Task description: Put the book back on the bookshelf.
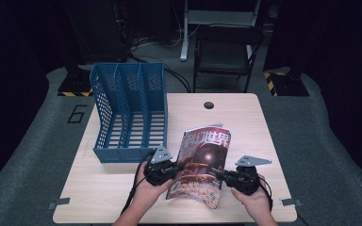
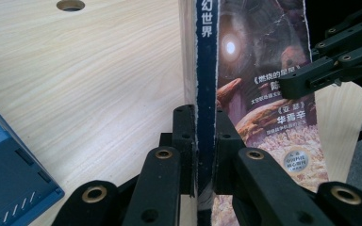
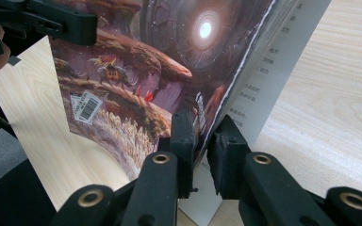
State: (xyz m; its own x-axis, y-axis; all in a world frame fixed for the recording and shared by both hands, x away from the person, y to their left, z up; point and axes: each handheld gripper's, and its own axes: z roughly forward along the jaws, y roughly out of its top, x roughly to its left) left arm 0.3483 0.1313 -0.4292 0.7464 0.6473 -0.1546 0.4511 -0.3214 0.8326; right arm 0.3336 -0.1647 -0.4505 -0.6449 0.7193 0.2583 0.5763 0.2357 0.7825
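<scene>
Two sets of fingers held one magazine [image 1: 202,162] over the near half of the desk [image 1: 245,117]. My left fingers [image 2: 206,141] were clamped on its blue spine, one pad pressed flat on each side. My right fingers [image 3: 202,141] straddled the opposite, open edge of the pages; the left pad lay against the cover, while the right pad stood just beside the white inner page, and whether it pressed I cannot tell. In the high view the magazine stood tilted between my left gripper [image 1: 162,169] and my right gripper [image 1: 240,176], cover art facing me, its lower corner curling. A blue file rack [image 1: 129,110] with three compartments stood on the desk's far left, just beside my left hand [image 1: 147,187].
</scene>
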